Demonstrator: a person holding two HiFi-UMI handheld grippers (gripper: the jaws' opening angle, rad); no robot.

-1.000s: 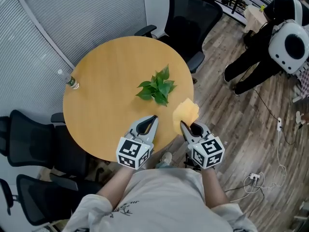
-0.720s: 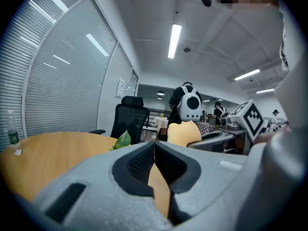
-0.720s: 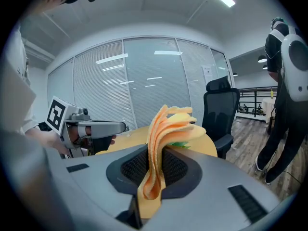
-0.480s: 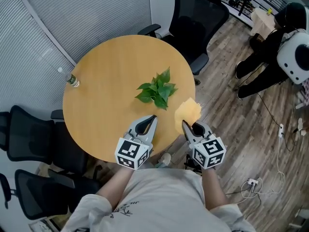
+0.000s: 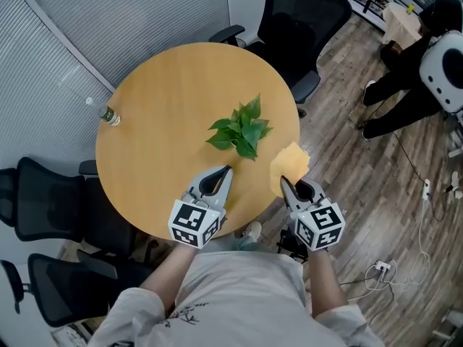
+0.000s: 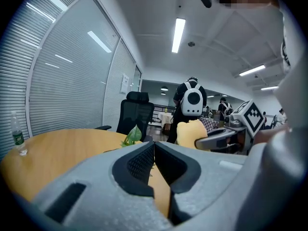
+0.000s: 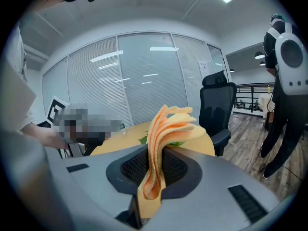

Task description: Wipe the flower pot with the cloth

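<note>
Head view, from above the person's shoulders: a round wooden table (image 5: 155,100) carries a small leafy plant (image 5: 241,127) right of its middle. The leaves cover whatever pot it stands in, so I can't make out the pot itself. A clear plastic bottle (image 5: 106,114) stands upright at the table's far left edge, well apart from the plant.

Both tools sit over the near edge of the table, pointing toward the plant. The left tool (image 5: 225,170) is empty with its jaws pressed together; the left gripper view shows the two pads (image 6: 144,162) meeting with nothing between them. The right tool (image 5: 283,181) is clamped on a folded yellow-orange cloth (image 5: 290,159), which stands up out of its tip over the table's rim, just beside the plant's leaves but not touching them. In the right gripper view the cloth (image 7: 166,129) rises in layered folds between the pads.

A black office chair (image 5: 304,20) stands beyond the table, and a person with a white backpack (image 5: 443,56) stands on the wooden floor at right.
</note>
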